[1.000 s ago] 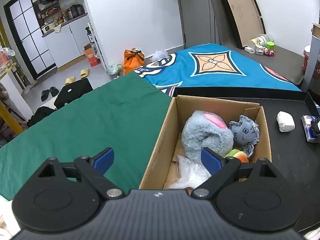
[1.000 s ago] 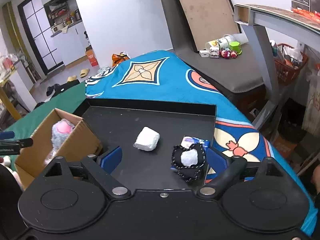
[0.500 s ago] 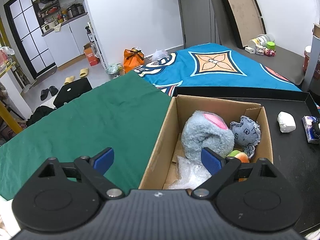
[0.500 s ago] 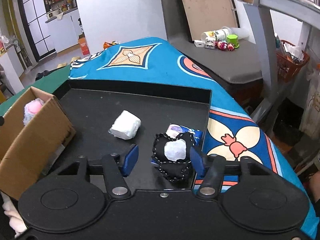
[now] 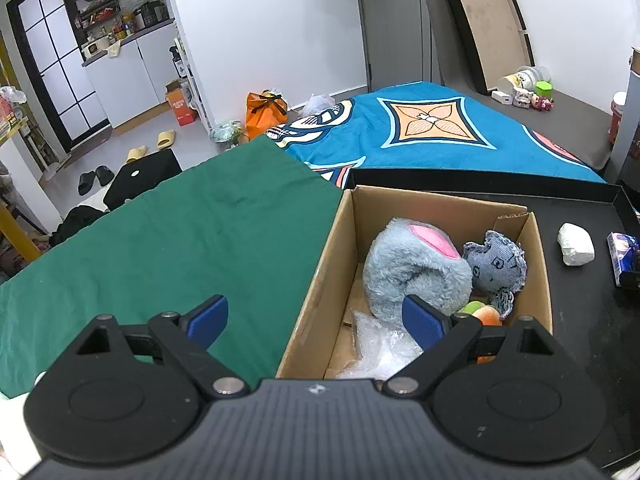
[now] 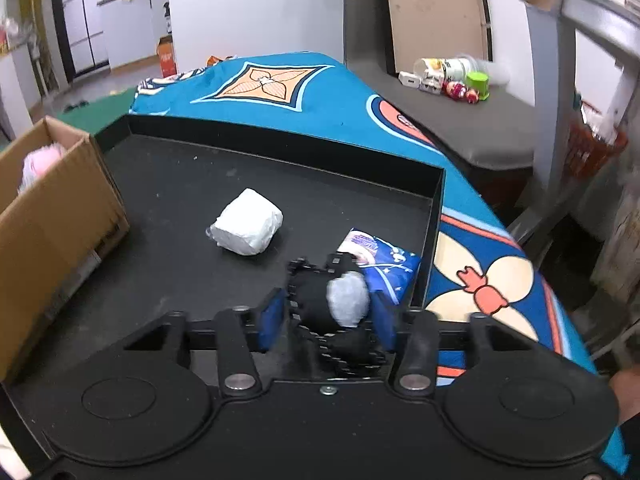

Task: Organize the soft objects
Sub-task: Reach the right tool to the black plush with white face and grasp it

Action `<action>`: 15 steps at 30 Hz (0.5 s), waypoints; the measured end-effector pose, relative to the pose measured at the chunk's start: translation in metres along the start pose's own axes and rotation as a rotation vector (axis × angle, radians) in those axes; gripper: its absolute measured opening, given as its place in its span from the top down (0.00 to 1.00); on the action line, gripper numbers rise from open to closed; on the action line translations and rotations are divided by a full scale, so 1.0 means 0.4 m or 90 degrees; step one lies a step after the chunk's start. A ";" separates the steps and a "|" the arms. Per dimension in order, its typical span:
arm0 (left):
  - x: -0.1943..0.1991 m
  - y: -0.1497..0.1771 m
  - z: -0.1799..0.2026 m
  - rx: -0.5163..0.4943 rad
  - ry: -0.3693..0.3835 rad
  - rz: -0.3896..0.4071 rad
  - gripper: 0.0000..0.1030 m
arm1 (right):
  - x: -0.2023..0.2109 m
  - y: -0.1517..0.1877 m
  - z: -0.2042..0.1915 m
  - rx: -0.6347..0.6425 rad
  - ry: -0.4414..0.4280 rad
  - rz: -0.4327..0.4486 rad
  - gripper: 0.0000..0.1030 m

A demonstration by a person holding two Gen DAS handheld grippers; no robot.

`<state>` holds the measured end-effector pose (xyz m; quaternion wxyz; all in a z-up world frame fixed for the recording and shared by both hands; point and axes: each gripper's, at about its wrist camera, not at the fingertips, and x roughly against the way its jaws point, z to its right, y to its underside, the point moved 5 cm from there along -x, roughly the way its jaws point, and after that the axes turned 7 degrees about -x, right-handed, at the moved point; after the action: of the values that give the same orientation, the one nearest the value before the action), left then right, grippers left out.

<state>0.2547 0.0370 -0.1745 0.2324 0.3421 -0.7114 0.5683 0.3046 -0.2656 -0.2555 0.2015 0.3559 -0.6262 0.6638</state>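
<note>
On the black tray [image 6: 280, 148], a black crinkly soft toy [image 6: 312, 300] with a pale grey patch lies between the blue pads of my right gripper [image 6: 328, 318]. The jaws are closing and both pads touch its sides. It lies partly on a blue packet [image 6: 384, 264], and a white wad [image 6: 248, 228] sits just left of it. My left gripper [image 5: 314, 318] hangs open and holds nothing above the near left wall of the cardboard box [image 5: 320, 280]. The box holds a grey plush with a pink patch [image 5: 412, 264], a denim doll [image 5: 496, 264] and crumpled clear plastic [image 5: 376, 348].
The box stands on the tray's left end, next to a green cloth [image 5: 180, 240]. A blue patterned blanket [image 5: 432, 128] lies behind the tray. Small toys and jars [image 6: 452, 76] sit on a grey bench at the back. A grey frame post [image 6: 560, 80] rises at the right.
My right gripper has come down over the black soft toy and its jaws have narrowed from wide apart to touching it. The left gripper has stayed still and open.
</note>
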 end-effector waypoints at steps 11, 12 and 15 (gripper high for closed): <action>0.003 0.004 -0.007 0.006 0.008 -0.002 0.10 | 0.064 0.001 -0.003 -0.003 -0.010 -0.023 0.69; 0.003 0.003 -0.008 0.005 0.008 -0.003 0.10 | 0.071 -0.002 -0.007 0.000 -0.009 -0.023 0.69; 0.003 0.007 -0.009 0.003 0.008 -0.007 0.10 | 0.088 -0.007 -0.022 0.009 -0.004 -0.024 0.69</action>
<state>0.2516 0.0405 -0.1747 0.2391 0.3432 -0.7064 0.5710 0.2813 -0.2627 -0.2279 0.2099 0.3709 -0.6154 0.6631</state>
